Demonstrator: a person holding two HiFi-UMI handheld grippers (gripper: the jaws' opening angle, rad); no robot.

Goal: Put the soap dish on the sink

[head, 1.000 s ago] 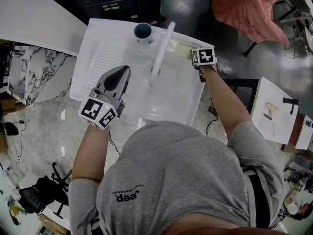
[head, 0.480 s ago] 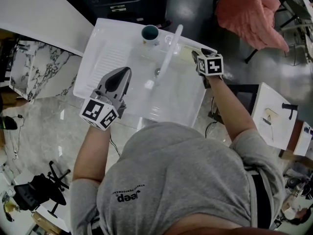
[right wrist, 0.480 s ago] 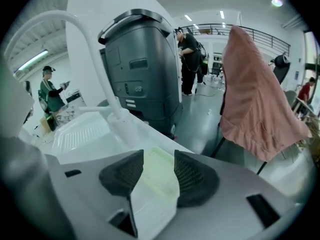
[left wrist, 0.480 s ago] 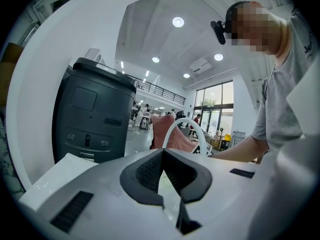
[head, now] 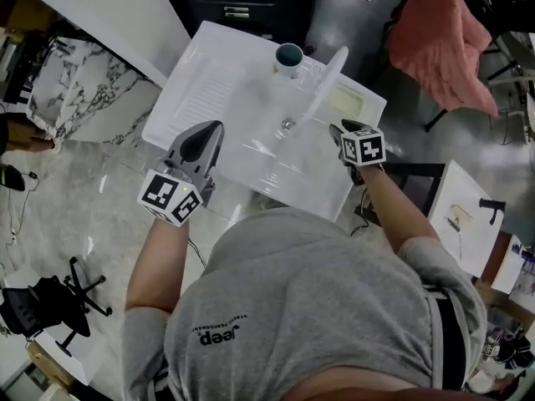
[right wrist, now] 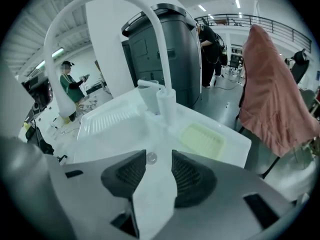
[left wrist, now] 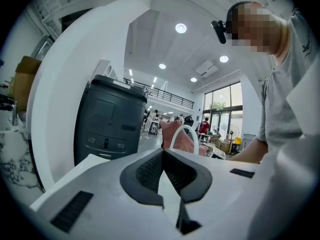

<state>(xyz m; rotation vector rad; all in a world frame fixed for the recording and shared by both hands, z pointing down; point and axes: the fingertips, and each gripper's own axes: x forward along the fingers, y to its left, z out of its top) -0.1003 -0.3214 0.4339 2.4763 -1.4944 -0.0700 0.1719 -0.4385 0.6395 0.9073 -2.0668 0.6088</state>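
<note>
The pale green soap dish [head: 349, 100] [right wrist: 202, 140] lies flat on the back right corner of the white sink [head: 201, 98] [right wrist: 107, 118], with nothing touching it. My right gripper [head: 343, 130] [right wrist: 159, 156] hangs over the sink's right front edge, a little short of the dish. It points down at the basin and its jaws are closing, with only the drain showing through the gap. My left gripper [head: 209, 128] [left wrist: 163, 153] hovers over the sink's left front part, pointing level, pads meeting at the tips and holding nothing.
A white arched faucet [head: 324, 86] [right wrist: 150, 29] rises mid-sink, with a teal cup [head: 289, 57] behind it. A dark cabinet [head: 242, 2] [left wrist: 107, 121] stands beyond the sink. A pink cloth [head: 435, 40] [right wrist: 272, 94] hangs at the right and a marble counter [head: 79, 90] is at the left.
My right gripper has drawn back from the soap dish toward the person, leaving the dish on the sink's corner. The whole view has shifted back from the sink.
</note>
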